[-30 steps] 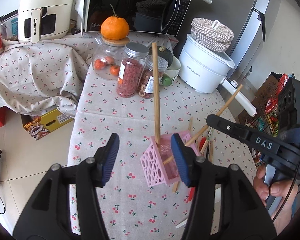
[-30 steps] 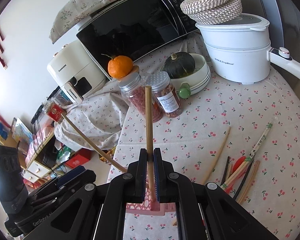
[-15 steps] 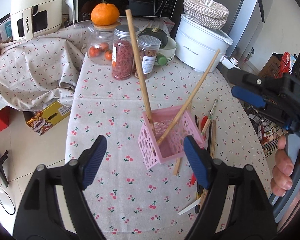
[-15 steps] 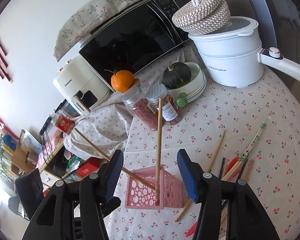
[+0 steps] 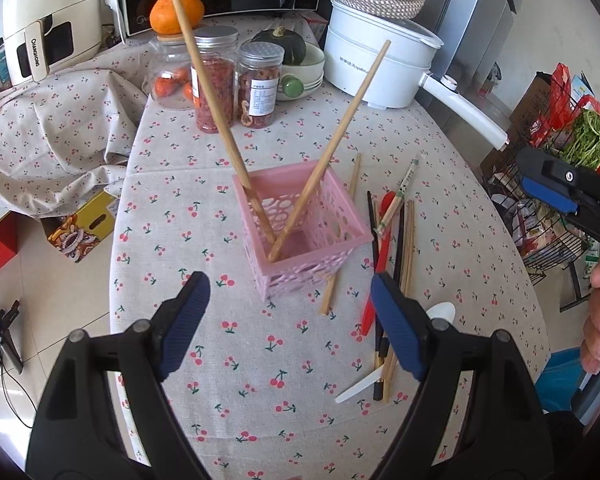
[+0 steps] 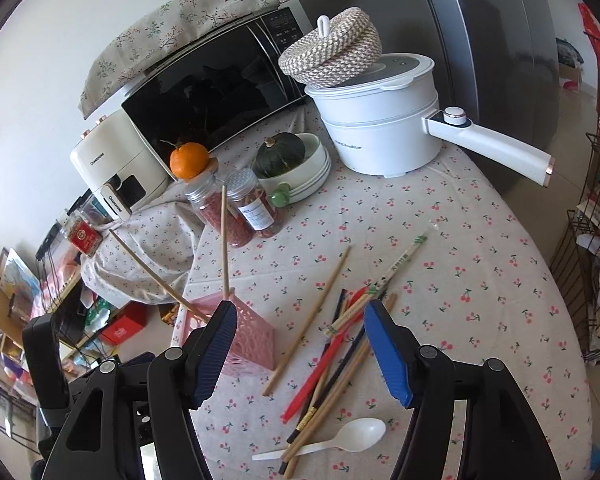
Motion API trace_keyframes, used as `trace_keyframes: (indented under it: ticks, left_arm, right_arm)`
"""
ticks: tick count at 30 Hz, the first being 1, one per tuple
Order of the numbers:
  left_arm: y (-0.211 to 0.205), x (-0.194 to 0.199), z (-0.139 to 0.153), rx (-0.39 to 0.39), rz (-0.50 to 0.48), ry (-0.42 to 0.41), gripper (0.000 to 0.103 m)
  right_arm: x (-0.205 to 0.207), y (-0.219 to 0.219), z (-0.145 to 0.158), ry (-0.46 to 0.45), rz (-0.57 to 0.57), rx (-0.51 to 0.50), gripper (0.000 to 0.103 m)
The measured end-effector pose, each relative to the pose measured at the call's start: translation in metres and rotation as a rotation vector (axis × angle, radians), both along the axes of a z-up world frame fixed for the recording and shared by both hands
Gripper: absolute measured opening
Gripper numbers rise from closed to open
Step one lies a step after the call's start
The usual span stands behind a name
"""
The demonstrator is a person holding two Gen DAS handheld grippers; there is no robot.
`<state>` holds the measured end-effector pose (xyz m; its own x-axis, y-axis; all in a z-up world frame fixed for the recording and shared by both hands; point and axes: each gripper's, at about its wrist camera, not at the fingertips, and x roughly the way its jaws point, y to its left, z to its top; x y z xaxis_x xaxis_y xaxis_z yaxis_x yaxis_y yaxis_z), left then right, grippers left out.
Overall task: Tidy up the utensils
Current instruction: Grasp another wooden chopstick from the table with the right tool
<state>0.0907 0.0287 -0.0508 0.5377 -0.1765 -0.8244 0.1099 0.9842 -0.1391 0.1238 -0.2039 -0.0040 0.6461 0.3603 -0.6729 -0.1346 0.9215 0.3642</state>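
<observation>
The left claw is hovering with its jaws spread wide and gripping nothing. The pink perforated basket is standing on the worktop just ahead of the gap between the blue pads. Two wooden chopsticks are leaning inside the basket: the left chopstick is tilting toward the jars, and the right chopstick is tilting toward the white electric pot. Their lower ends are crossing near the basket floor.

The right claw is also standing fully open and empty. In its view the basket is sitting partly behind the left pad. The loose utensils are lying between and just beyond the pads: a single wooden chopstick, a red chopstick pair, dark chopsticks, a wrapped chopstick pair and a white plastic spoon. All are resting on the cherry-print tablecloth, none touching either claw.
</observation>
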Motion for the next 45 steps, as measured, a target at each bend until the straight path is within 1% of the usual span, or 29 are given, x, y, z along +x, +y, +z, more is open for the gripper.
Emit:
trace_keyframes:
  ticks: [7,14,19,25,27,29,31,35,36,38,39,42,45]
  left_arm:
    - [-0.020,-0.004,-0.005,0.000,-0.035,0.017,0.083]
    - [-0.040,-0.005,-0.016,-0.009,-0.096,0.051,0.083]
    - [-0.053,-0.007,-0.022,-0.015,-0.132,0.063,0.083]
    - [-0.061,-0.006,-0.032,-0.015,-0.185,0.105,0.083]
    - [-0.062,-0.005,-0.036,-0.006,-0.196,0.119,0.085]
    - [-0.062,-0.005,-0.038,0.008,-0.199,0.122,0.094]
    - [-0.063,-0.005,-0.037,0.019,-0.202,0.110,0.098]
    - [-0.061,-0.005,-0.035,0.029,-0.205,0.084,0.102]
    - [-0.060,-0.005,-0.035,0.027,-0.205,0.080,0.102]
    - [-0.057,-0.004,-0.035,0.024,-0.200,0.075,0.102]
    - [-0.056,-0.004,-0.035,0.023,-0.197,0.072,0.102]
    - [-0.052,-0.004,-0.036,0.038,-0.177,0.066,0.102]
    - [-0.049,-0.003,-0.036,0.029,-0.168,0.070,0.103]
  right_arm:
    - [-0.006,-0.030,-0.012,0.066,-0.073,-0.124,0.070]
    - [-0.005,-0.047,-0.030,0.131,-0.086,-0.171,0.072]
    - [0.003,-0.045,-0.044,0.174,-0.085,-0.187,0.072]
    - [0.016,-0.037,-0.061,0.231,-0.062,-0.209,0.072]
    - [0.021,-0.034,-0.068,0.252,-0.051,-0.208,0.072]
    - [0.026,-0.032,-0.075,0.275,-0.044,-0.205,0.072]
    - [0.031,-0.030,-0.083,0.302,-0.040,-0.203,0.072]
    - [0.043,-0.027,-0.104,0.368,-0.036,-0.192,0.072]
    - [0.046,-0.026,-0.110,0.385,-0.037,-0.184,0.070]
    - [0.052,-0.024,-0.118,0.407,-0.032,-0.158,0.063]
    - [0.055,-0.022,-0.121,0.415,-0.028,-0.147,0.056]
    - [0.064,-0.015,-0.129,0.429,-0.012,-0.118,0.045]
    - [0.071,-0.010,-0.137,0.449,-0.018,-0.102,0.038]
